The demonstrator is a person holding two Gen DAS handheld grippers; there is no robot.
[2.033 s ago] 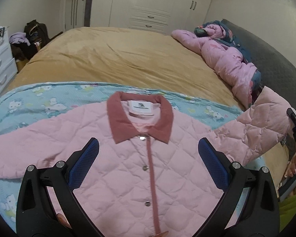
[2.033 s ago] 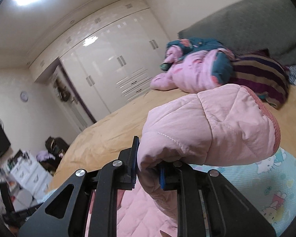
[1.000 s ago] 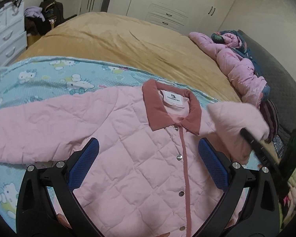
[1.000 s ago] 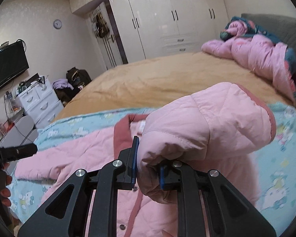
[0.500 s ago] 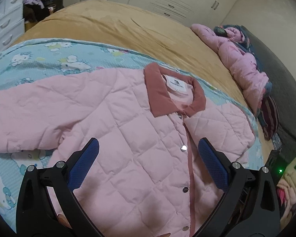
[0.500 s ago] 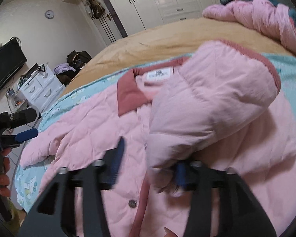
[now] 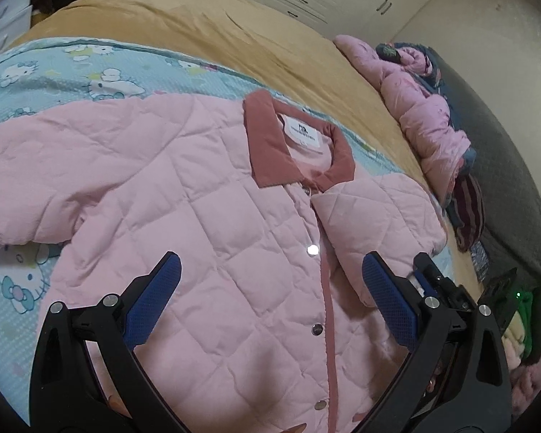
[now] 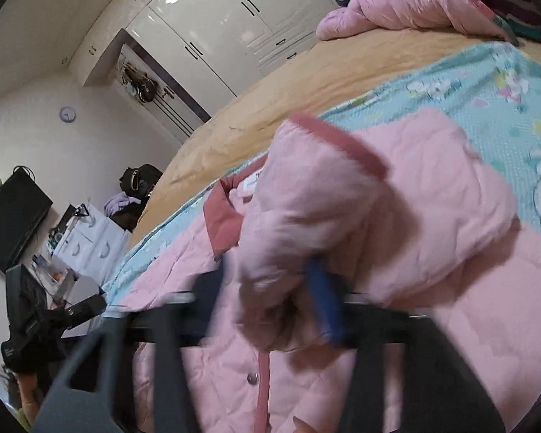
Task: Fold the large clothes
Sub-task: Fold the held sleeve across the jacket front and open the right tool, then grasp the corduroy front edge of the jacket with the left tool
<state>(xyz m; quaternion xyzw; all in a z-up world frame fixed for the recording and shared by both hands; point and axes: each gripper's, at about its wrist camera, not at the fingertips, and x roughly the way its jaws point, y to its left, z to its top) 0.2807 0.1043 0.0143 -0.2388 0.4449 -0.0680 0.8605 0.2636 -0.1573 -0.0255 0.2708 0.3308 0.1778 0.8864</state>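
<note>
The pink quilted jacket (image 7: 212, 223) lies front-up on the blue cartoon-print sheet (image 7: 54, 72), which is spread over the tan bed (image 7: 234, 29). Its dark pink collar (image 7: 270, 144) points toward the white wardrobe (image 8: 212, 29). My left hand-held gripper (image 7: 270, 288) hangs above the jacket's front, jaws wide apart, holding nothing. One sleeve (image 8: 342, 209) is folded across the chest. My right hand-held gripper (image 8: 274, 296) is motion-blurred; the sleeve end sits between its jaws, but I cannot tell whether they are clamped. A pink coat (image 7: 425, 115) is heaped near the headboard.
</note>
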